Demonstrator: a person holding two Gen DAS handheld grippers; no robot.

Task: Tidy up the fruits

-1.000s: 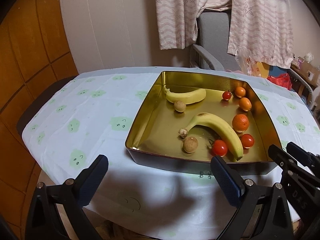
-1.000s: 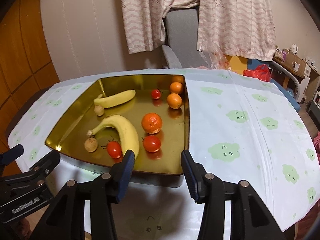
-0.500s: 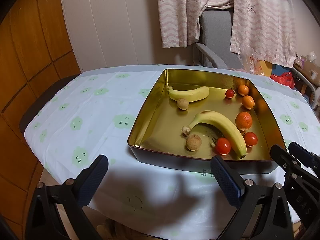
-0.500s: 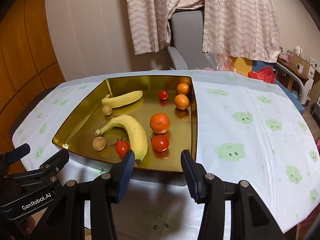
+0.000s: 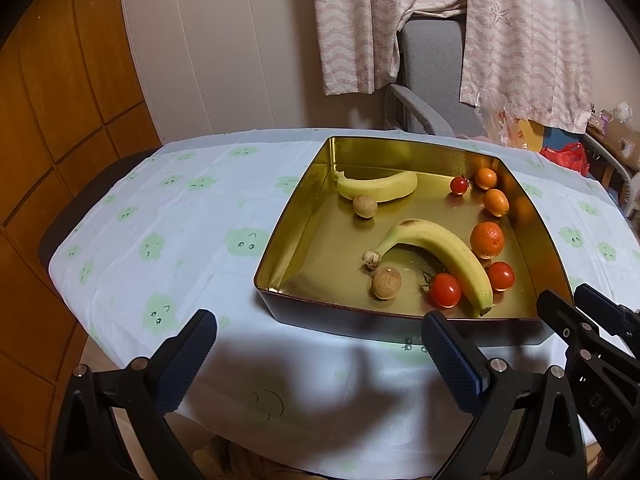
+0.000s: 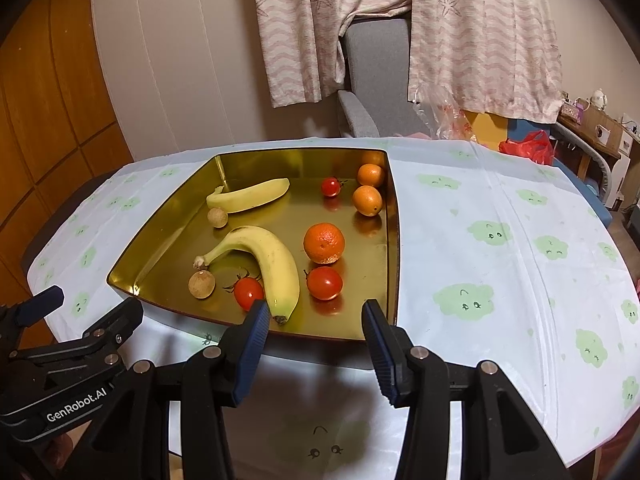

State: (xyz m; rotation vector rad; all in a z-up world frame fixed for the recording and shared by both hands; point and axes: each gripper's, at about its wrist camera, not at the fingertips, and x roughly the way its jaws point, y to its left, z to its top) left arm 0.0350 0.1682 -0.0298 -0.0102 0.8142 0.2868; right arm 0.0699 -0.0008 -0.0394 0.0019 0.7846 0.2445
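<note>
the left hand-held gripper (image 5: 318, 354) gapes wide and empty, the right hand-held gripper (image 6: 314, 332) part-open and empty too, both hanging short of the gold tin (image 6: 394, 240) on the worktop (image 6: 500, 280). nothing has budged this past second. just ahead of the right one lie the big banana (image 6: 268, 260) and a tomato (image 6: 325, 283), so sorting looks unstarted.

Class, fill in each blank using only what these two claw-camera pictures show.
1. All the fruit lies inside the gold ___.
2. The tin holds ___ bananas.
3. Red tomatoes in the tin number ___.
4. The left claw and the right claw both hold ___.

Missing words: tin; two; three; nothing
</note>
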